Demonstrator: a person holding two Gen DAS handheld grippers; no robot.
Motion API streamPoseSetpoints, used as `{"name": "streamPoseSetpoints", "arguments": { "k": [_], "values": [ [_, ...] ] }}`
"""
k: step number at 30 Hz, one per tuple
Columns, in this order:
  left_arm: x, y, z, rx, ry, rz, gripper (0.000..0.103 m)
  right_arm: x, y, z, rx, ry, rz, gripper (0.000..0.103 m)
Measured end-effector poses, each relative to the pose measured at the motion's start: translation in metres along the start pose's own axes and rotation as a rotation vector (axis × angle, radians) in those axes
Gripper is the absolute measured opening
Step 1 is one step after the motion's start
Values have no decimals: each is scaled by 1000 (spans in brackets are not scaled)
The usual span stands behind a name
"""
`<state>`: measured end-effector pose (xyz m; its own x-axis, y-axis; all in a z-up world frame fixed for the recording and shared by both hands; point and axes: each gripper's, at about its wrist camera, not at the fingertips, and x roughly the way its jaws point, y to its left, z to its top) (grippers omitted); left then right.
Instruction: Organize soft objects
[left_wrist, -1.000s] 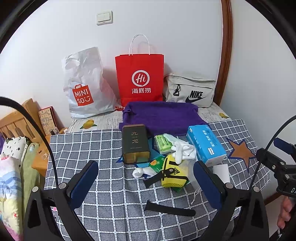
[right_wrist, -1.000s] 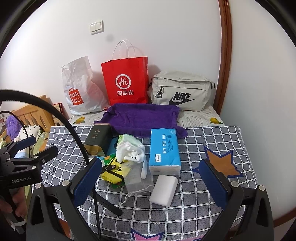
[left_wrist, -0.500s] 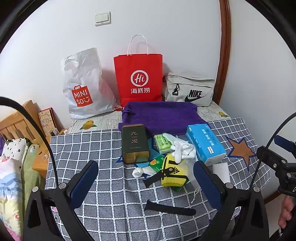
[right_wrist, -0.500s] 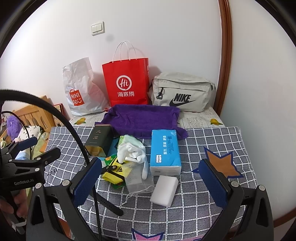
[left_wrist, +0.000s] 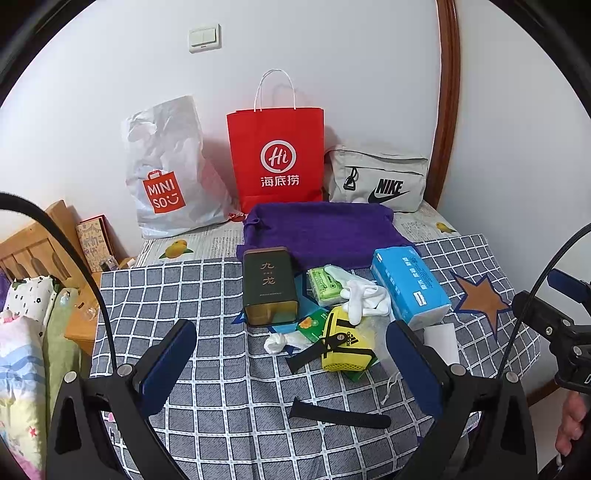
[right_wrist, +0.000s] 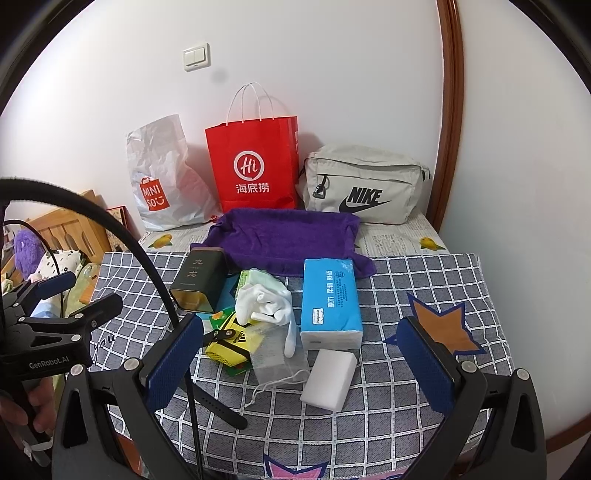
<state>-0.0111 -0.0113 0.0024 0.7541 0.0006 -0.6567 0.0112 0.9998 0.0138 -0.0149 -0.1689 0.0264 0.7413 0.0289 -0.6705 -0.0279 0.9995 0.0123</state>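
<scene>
white socks (right_wrist: 264, 304) lie ahead of the right gripper (right_wrist: 301, 363), heaped on a yellow pouch (right_wrist: 231, 341) between a dark tin (right_wrist: 197, 282) and a blue tissue pack (right_wrist: 328, 301), with a white sponge (right_wrist: 328, 378) nearer its fingers. both the right gripper and the left gripper (left_wrist: 291, 360) hover over the checked cloth (left_wrist: 166, 291), jaws spread wide and holding nothing. a purple towel (left_wrist: 321, 230) lies farther back.

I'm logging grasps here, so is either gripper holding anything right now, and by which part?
Nothing is held. The left gripper and the right gripper are both open, hovering short of the pile on the checked cloth.
</scene>
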Motion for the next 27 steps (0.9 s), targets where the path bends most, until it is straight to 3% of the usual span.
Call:
{"name": "streamPoseSetpoints", "arguments": {
  "k": [27],
  "values": [
    [1,-5,-1,18,-9,-16,103,5,5,-1,-9,-2,21,103]
  ]
}}
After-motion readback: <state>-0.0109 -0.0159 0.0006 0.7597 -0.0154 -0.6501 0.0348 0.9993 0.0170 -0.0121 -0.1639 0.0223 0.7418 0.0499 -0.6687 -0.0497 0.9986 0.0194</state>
